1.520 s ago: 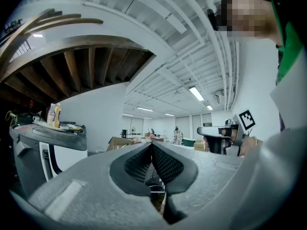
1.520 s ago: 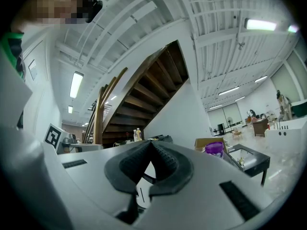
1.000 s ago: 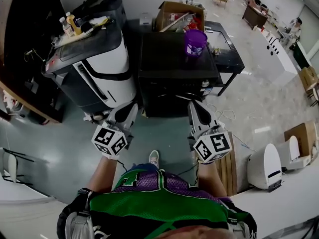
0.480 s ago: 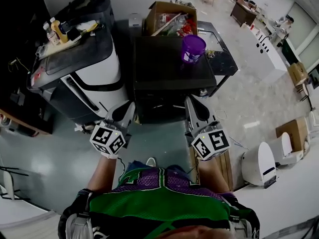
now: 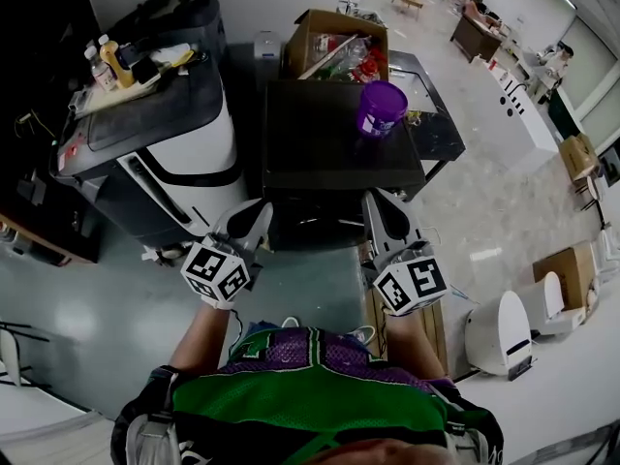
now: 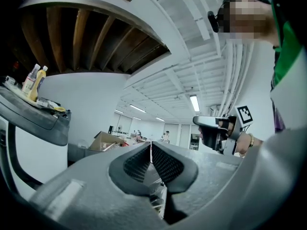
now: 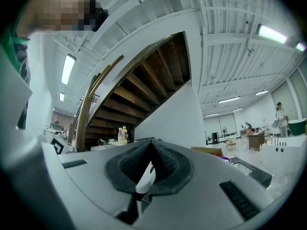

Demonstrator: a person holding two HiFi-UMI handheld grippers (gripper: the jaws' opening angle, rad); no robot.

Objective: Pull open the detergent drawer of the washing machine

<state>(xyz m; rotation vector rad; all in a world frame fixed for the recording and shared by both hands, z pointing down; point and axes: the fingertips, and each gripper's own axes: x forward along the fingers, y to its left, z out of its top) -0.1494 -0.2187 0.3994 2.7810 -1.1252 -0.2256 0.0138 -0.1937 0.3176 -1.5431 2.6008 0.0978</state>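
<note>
Pale glossy floor (image 5: 504,192) — wooden staircase underside (image 7: 144,80), white wall (image 7: 177,114), ceiling strip lights (image 7: 273,32) lit

Viewed steeply from above: a black washing machine (image 5: 334,139) stands at centre, with a purple tub (image 5: 380,108) on its top and an open cardboard box (image 5: 334,39) behind it. The left gripper (image 5: 260,207) and right gripper (image 5: 376,200), each tapering to a closed tip, point at the machine's front. A white-and-black appliance (image 5: 189,148) stands beside the machine.

Green jersey (image 5: 320,410) is worn, with a purple yoke and white lettering. Left gripper (image 5: 259,209) and right gripper (image 5: 374,203) are cased in pale grey. Jaws are lined with black ribbed pads (image 6: 166,165). A white cube (image 5: 215,271) bearing black square markers is mounted on each.
</note>
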